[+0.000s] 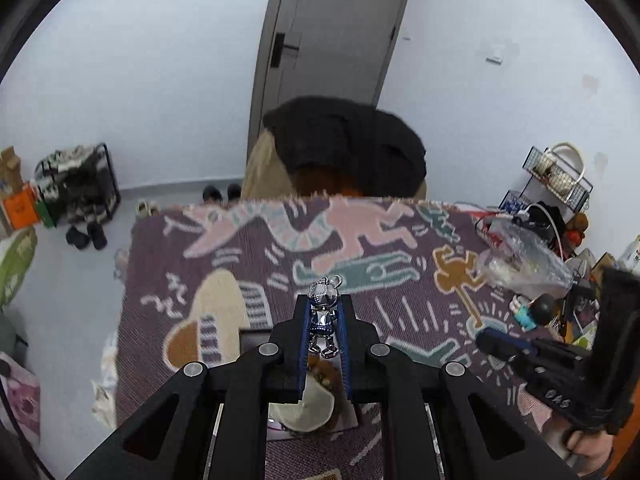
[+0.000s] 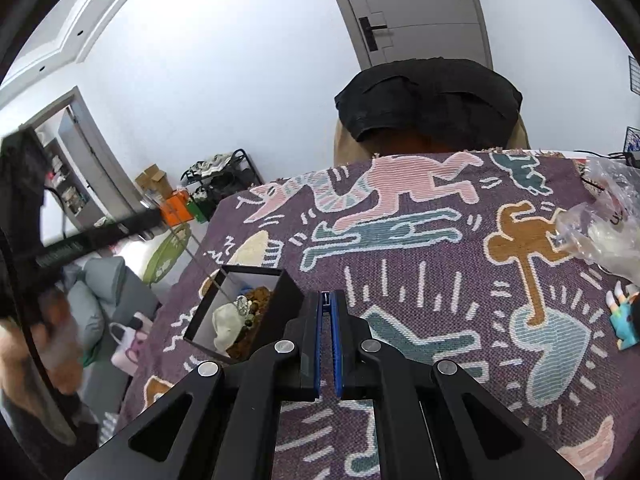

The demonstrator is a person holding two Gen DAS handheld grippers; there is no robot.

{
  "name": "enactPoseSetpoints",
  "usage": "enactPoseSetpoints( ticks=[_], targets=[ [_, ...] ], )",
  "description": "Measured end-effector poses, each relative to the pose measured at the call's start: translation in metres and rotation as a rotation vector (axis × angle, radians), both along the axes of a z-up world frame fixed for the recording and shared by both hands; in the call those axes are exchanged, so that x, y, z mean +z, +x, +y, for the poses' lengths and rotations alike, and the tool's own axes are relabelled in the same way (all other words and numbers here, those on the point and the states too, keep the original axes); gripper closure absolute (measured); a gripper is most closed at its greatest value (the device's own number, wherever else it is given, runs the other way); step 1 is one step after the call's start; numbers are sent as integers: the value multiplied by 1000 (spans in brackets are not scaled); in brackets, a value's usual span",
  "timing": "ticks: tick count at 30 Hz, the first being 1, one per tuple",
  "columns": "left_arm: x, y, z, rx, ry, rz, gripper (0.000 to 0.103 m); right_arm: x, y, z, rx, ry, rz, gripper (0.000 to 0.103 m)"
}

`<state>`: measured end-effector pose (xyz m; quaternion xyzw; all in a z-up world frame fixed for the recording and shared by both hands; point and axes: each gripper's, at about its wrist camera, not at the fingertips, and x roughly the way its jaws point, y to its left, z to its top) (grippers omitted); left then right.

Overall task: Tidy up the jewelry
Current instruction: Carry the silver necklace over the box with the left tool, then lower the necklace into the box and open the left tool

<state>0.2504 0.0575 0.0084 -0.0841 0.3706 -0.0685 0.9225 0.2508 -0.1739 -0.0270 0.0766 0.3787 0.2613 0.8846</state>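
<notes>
A small silver bear charm point(image 1: 325, 320) with a blue middle is gripped between the blue pads of the left claw point(image 1: 325, 322); its faceted head and ring stand out above the fingertips, toward twelve o'clock. Under this claw, at six o'clock in the left wrist view, part of an open black box point(image 1: 316, 412) is seen, with a cream piece and brown beads inside.

In the right wrist view the same box point(image 2: 286, 292) lies on the patterned cloth point(image 2: 420, 264) of the worktop, at about ten o'clock from the right claw point(image 2: 329, 312). In it a pale cream object, brown beads and something small and shiny are seen; what they are exactly cannot be told. The right claw is closed, with only a thin gap between its blue pads, and nothing is held in it.

A crumpled clear plastic bag point(image 2: 608, 224) lies at two o'clock on the cloth. A small colourful figure point(image 2: 626, 320) stands at three o'clock near the edge.
</notes>
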Motion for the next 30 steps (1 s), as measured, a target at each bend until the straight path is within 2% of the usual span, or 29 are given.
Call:
enactPoseSetpoints(
  ticks=[5, 6, 8, 9, 11, 30],
  targets=[
    [-29, 5, 9, 10, -70, 57, 86, 0, 2, 11, 14, -9, 3, 98],
    [-33, 4, 12, 13, -80, 64, 81, -1, 3, 14, 19, -9, 7, 98],
    [-37, 0, 16, 21, -90, 54, 63, -1, 4, 20, 28, -11, 10, 98],
    [-38, -3, 18, 31, -88, 43, 47, -2, 4, 25, 34, -13, 11, 98],
    [-38, -12, 25, 56, -87, 10, 37, -4, 4, 33, 47, -14, 15, 98],
    [-56, -49, 82, 159, -128, -5, 37, -20, 11, 119, 189, -35, 79, 97]
  ],
)
